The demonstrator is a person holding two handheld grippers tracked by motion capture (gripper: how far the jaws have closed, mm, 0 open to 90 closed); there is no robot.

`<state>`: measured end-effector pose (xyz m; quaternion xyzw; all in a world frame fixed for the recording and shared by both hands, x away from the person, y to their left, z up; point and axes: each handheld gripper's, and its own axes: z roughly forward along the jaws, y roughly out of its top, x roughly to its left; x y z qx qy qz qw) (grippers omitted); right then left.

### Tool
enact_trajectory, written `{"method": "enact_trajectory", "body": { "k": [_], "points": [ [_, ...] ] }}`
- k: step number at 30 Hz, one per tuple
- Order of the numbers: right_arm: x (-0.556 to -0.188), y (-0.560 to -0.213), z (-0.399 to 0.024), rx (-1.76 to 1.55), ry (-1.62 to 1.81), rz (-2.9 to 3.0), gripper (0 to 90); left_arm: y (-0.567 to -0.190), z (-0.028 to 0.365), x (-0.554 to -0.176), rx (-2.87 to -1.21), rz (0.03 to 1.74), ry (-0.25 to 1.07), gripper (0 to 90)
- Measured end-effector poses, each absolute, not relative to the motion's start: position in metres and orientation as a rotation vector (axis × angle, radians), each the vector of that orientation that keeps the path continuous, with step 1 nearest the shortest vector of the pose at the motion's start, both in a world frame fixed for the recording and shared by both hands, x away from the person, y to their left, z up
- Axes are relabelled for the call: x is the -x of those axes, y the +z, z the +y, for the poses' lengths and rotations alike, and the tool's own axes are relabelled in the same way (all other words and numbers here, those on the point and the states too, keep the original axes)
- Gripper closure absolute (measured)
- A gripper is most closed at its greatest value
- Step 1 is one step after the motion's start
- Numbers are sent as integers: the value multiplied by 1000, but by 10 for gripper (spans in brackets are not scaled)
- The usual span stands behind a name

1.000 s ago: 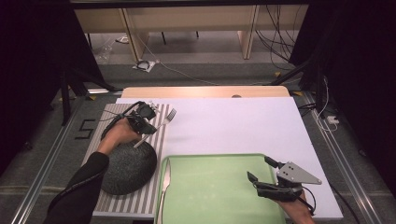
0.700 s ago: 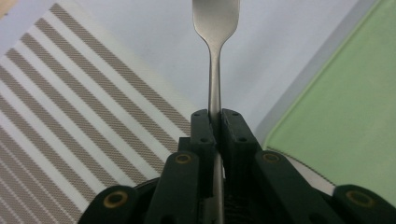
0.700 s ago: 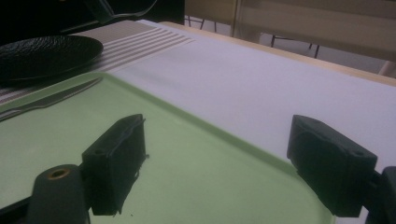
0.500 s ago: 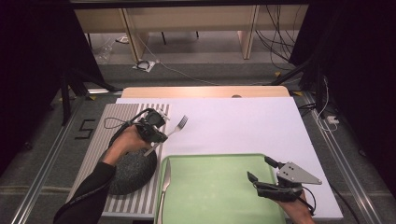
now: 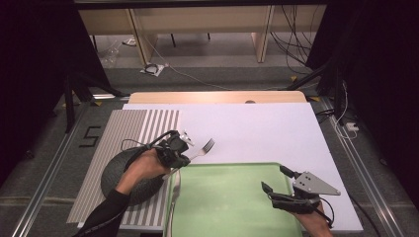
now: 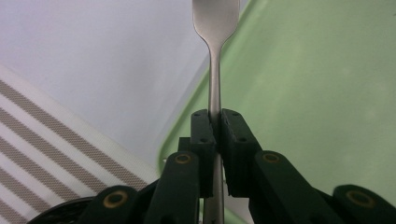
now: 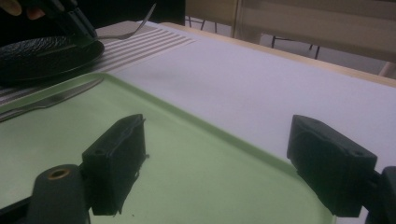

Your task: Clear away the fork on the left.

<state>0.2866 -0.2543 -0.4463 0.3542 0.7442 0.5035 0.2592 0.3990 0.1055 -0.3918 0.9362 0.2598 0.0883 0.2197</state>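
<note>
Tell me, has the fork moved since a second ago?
Yes. The fork, held in the left claw, has come off the striped mat rightward and nearer, to the green tray's far left corner.

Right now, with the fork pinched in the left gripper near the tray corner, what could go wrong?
1. The left gripper holds the fork only by its thin handle, so it could pivot or slip if bumped.
2. A knife already lies along the green tray's left edge; setting the fork down there might knock it.
3. The fork hangs over the tray's raised rim, and lowering it too early could catch that rim.
</note>
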Motion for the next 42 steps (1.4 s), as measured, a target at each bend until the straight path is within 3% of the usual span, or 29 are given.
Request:
{"method": "enact_trajectory", "body": {
  "k": [42],
  "points": [
    [-285,-446,-254,-955,1362,2021,206,-431,60,-336,-2630,667,32,836]
  ]
}}
